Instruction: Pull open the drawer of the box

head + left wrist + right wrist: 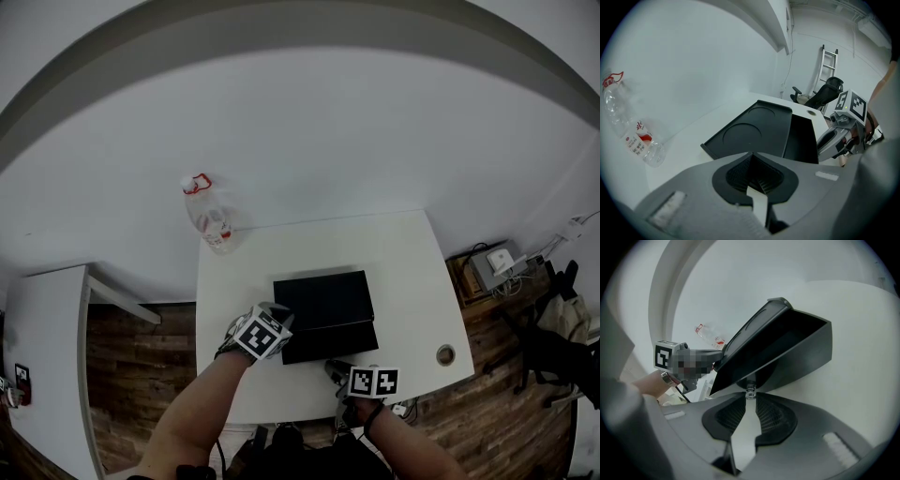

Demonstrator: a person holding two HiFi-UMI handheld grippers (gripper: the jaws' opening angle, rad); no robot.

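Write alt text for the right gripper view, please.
The right gripper is closed on the small clear knob of a black drawer, whose open interior shows, above a white table. At left, the left gripper sits by the drawer's edge, and a clear plastic bottle shows behind it.

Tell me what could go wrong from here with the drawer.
The right gripper pinches the small clear knob only at its jaw tips, so it may slip off. The left gripper sits beside the black box without gripping it, so the box could slide toward the table edge with the drawer.
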